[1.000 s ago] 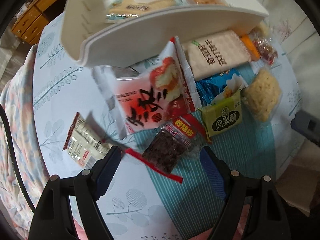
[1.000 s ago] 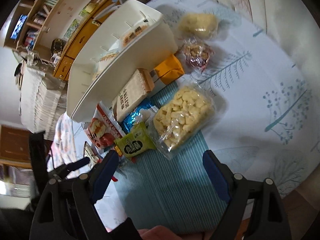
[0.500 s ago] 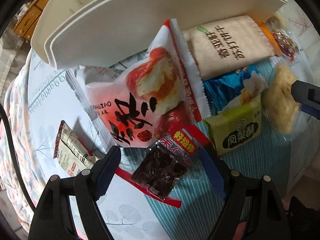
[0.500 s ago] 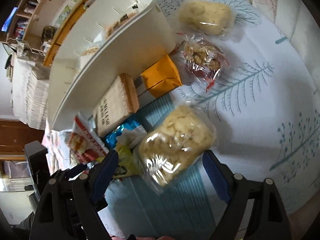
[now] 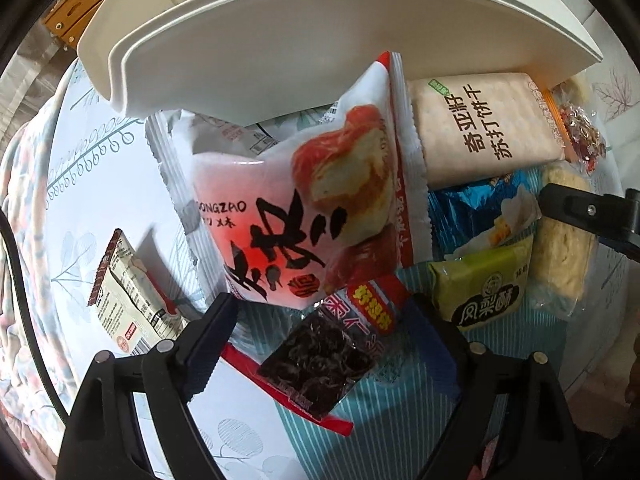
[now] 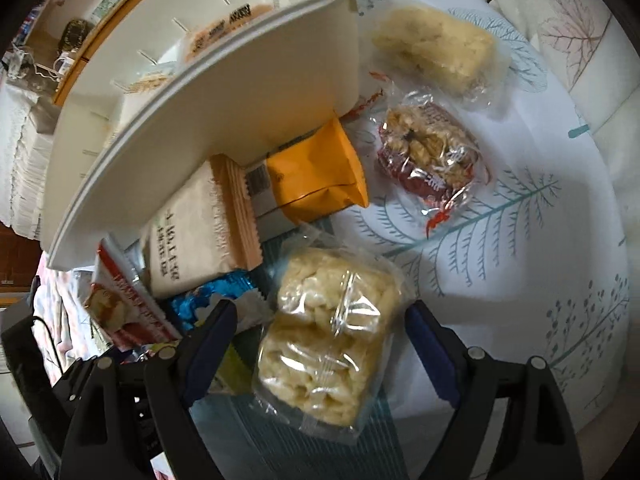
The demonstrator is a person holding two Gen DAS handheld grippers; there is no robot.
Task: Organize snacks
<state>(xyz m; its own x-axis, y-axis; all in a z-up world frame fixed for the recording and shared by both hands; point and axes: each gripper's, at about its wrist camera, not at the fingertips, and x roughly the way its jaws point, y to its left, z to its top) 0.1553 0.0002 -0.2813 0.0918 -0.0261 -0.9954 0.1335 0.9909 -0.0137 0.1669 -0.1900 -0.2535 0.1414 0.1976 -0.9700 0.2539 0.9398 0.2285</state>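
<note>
Snack packets lie on a table in front of a white bin [image 5: 280,40], which also shows in the right wrist view [image 6: 240,92]. My left gripper [image 5: 320,344] is open, its fingers on either side of a dark date packet with red trim [image 5: 320,356]. Behind it lies a big red and white cake packet [image 5: 304,208]. My right gripper [image 6: 316,352] is open around a clear bag of pale puffed snack [image 6: 328,344]. The same bag [image 5: 560,248] and a right gripper finger [image 5: 580,210] show in the left wrist view.
Near the bin lie a beige cracker packet [image 5: 480,128], a blue foil packet [image 5: 464,208], a green pastry packet [image 5: 484,296] and a small brown sachet [image 5: 128,296]. An orange packet [image 6: 316,168], a walnut date bag [image 6: 432,156] and a pale cake bag [image 6: 436,52] lie further right.
Both grippers have moved forward and down. The date packet now sits between the left fingers, the puffed snack bag between the right fingers. Both stay open.
</note>
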